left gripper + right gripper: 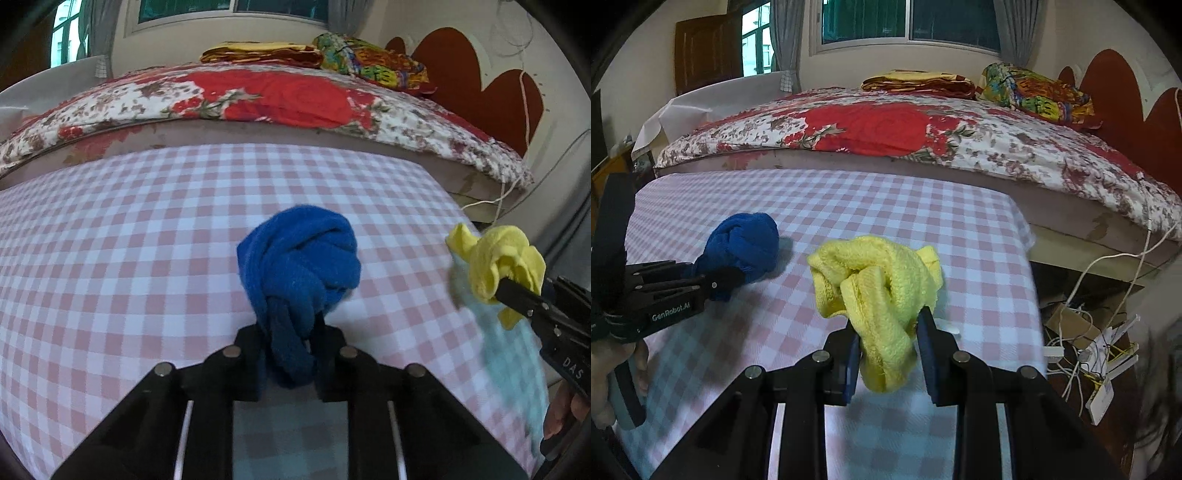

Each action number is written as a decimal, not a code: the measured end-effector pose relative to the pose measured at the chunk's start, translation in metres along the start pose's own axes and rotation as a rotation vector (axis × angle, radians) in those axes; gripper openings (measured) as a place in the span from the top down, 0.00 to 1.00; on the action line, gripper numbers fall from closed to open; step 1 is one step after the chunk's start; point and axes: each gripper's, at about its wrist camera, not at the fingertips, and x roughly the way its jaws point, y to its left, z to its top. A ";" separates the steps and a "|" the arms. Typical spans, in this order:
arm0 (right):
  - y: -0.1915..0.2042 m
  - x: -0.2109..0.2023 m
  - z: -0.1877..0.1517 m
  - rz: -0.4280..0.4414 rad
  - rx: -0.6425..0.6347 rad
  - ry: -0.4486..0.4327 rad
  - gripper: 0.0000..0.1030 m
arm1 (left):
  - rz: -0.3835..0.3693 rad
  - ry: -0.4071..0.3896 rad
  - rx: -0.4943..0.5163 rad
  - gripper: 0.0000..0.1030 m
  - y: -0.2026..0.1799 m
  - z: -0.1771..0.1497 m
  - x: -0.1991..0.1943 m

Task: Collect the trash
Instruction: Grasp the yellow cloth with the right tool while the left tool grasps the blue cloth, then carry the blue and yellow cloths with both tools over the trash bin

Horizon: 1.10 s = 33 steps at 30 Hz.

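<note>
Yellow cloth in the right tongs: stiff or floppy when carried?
Likely floppy: the yellow cloth bunches in soft folds and sags below the right tongs. Probably light, since a narrow pinch holds the whole wad. Unlikely to slip; its surface looks fuzzy.

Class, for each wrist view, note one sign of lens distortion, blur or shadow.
Left wrist view: the checked tablecloth bulges like a barrel, and its lower right edge by the yellow cloth smears into blur. Right wrist view: the blue cloth casts a soft shadow to its right; the cables at the frame edge are blurred.
</note>
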 end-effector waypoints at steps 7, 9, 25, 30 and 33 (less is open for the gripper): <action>-0.024 -0.033 -0.018 -0.040 0.020 -0.027 0.71 | -0.038 -0.075 0.084 0.82 -0.036 -0.007 -0.030; -0.031 -0.042 -0.024 -0.052 0.028 -0.032 0.71 | -0.061 -0.082 0.092 0.82 -0.045 -0.012 -0.037; -0.097 -0.144 -0.081 -0.170 0.117 -0.097 0.71 | -0.155 -0.134 0.249 0.82 -0.143 -0.049 -0.086; -0.115 -0.170 -0.101 -0.203 0.149 -0.109 0.71 | -0.196 -0.128 0.272 0.82 -0.170 -0.062 -0.095; -0.126 -0.186 -0.113 -0.223 0.171 -0.116 0.71 | -0.213 -0.124 0.278 0.82 -0.181 -0.070 -0.101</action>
